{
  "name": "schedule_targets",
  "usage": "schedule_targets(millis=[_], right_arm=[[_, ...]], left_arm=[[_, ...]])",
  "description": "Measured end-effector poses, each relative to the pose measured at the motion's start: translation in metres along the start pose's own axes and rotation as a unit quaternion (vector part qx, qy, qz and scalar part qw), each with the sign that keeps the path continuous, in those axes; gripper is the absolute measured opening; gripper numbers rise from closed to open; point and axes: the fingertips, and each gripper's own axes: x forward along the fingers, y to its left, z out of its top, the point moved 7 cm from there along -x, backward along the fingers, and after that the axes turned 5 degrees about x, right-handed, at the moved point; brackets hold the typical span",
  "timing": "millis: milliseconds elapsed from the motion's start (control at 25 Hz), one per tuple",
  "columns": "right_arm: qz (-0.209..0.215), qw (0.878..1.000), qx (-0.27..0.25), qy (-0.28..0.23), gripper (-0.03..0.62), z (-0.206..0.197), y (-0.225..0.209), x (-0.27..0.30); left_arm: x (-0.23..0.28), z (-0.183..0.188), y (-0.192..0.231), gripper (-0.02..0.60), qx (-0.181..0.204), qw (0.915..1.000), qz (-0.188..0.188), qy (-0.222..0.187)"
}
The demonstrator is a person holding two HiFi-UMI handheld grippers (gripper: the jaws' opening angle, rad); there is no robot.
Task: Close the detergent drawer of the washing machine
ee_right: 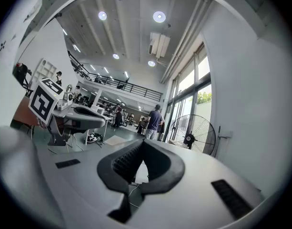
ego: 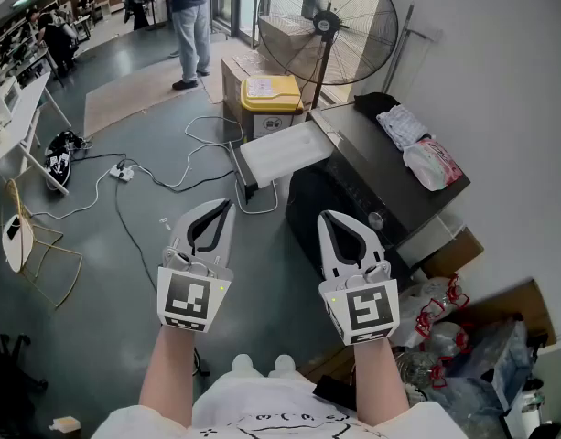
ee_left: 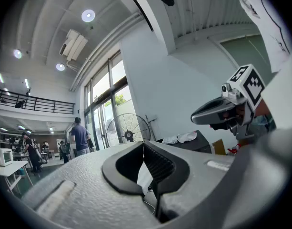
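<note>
While both hands are held level in front of the person, the grey-white plastic left gripper (ego: 227, 205) has its jaws together. Its dark ribbed pads meet at the tips with nothing between them. The matching right gripper (ego: 325, 216), beside it on the side nearer the machine, is closed in the same way and holds nothing. Each carries its cube with square markers at the wrist end.

The dark, box-shaped washing machine (ego: 370, 170) stands just beyond the right gripper, against the pale wall. The white, flat, rectangular detergent drawer (ego: 285, 149) projects from the machine's upper front edge and stands pulled out. Neither gripper touches it; the tips of both point towards it from short of the machine's front.

On the machine's top lie a crumpled white patterned cloth (ego: 401, 124) and a pink-and-white bundle (ego: 433, 165), side by side.

Below the drawer, white and black cables (ego: 196, 156) run across the grey floor away from the machine.

Beyond the drawer stands a cardboard box with a yellow lid (ego: 271, 93). Behind the machine's far corner is a large black wire-guarded pedestal fan (ego: 328, 24). Farther off, a person in blue jeans (ego: 190, 27) stands on the floor.
</note>
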Motion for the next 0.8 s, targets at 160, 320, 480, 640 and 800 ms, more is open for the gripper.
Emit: schedule_targets(millis=[160, 320, 480, 640, 800], right_arm=[[-0.009, 1.0, 0.008, 0.009, 0.001, 0.001, 0.01, -0.007], [-0.014, 1.0, 0.011, 0.01, 0.002, 0.001, 0.017, -0.011], [-0.016, 1.0, 0.01, 0.007, 0.002, 0.002, 0.025, -0.014], [-0.019, 1.0, 0.016, -0.001, 0.002, 0.007, 0.038, -0.013], [-0.026, 1.0, 0.017, -0.001, 0.002, 0.005, 0.046, -0.01]], left_arm=[[-0.009, 0.001, 0.001, 0.015, -0.001, 1.0, -0.002, -0.003], [-0.016, 0.001, 0.004, 0.015, -0.014, 0.9998, -0.002, -0.01], [-0.023, -0.001, 0.008, 0.015, -0.018, 0.9997, -0.004, -0.017], [-0.032, -0.005, 0.021, 0.015, -0.037, 0.9988, -0.014, -0.031], [-0.035, -0.011, 0.029, 0.017, -0.041, 0.9983, -0.019, -0.037]])
